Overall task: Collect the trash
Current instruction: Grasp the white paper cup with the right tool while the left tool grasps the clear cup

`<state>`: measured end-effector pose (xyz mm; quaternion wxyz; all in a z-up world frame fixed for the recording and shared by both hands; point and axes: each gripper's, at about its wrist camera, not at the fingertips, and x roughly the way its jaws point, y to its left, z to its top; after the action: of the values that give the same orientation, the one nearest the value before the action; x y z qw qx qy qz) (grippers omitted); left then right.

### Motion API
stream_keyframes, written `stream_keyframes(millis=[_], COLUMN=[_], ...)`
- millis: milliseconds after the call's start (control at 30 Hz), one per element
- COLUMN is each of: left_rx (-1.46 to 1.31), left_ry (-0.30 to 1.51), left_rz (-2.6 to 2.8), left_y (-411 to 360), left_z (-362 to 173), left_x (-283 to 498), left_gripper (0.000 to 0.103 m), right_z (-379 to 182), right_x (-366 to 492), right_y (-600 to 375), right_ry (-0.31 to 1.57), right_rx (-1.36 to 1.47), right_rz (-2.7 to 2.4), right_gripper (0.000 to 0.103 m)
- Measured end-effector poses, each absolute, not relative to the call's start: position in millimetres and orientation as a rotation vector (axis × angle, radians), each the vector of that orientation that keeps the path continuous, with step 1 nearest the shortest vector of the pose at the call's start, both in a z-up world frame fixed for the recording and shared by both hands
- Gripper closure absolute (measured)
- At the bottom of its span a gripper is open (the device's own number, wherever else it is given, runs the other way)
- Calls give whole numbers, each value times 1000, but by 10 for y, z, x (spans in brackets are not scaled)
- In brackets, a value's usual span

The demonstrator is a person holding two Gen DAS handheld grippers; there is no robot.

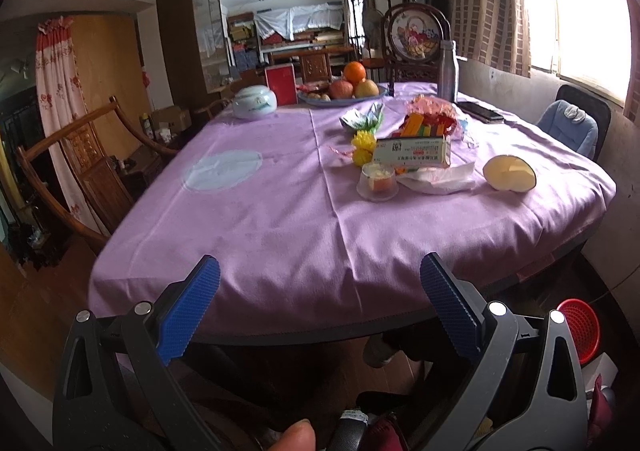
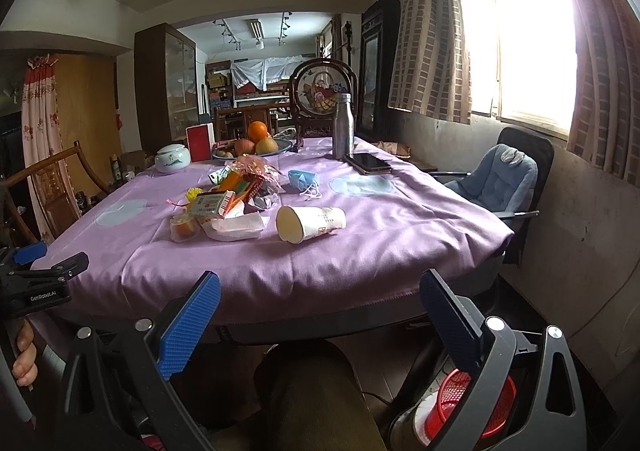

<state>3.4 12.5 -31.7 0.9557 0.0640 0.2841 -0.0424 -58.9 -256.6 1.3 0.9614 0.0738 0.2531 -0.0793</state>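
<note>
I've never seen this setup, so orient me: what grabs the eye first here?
The purple tablecloth fills both views, with a heap of trash at its middle and a tipped paper cup lying just right of it. Behind sits a fruit bowl; both grippers, left and right, hover open at the near edge.

Bare purple cloth covers the near half of the table (image 2: 248, 275), open to both spread claws; farther in, a tipped paper cup (image 2: 310, 224), crumpled tissue (image 2: 236, 229) and a wrapper heap (image 2: 240, 187) crowd the middle
</note>
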Motion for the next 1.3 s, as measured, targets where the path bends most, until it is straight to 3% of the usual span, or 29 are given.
stream_keyframes(millis=[200, 400, 833, 1300], left_rx=[121, 185, 224, 145], left_ry=[684, 681, 841, 1002], left_rz=[-116, -107, -110, -215], left_y=[105, -29, -437, -430], left_z=[-607, -621, -725, -901], left_x=[305, 586, 1870, 2327], left_gripper=[7, 7, 7, 6], right_z=[-297, -476, -702, -854], right_x=[-473, -168, 676, 1837], right_y=[-2714, -2761, -2912, -3087], right_ry=[573, 610, 653, 748], right_rx=[180, 162, 224, 192], right_rz=[-149, -108, 5, 71], right_gripper=[6, 6, 6, 6])
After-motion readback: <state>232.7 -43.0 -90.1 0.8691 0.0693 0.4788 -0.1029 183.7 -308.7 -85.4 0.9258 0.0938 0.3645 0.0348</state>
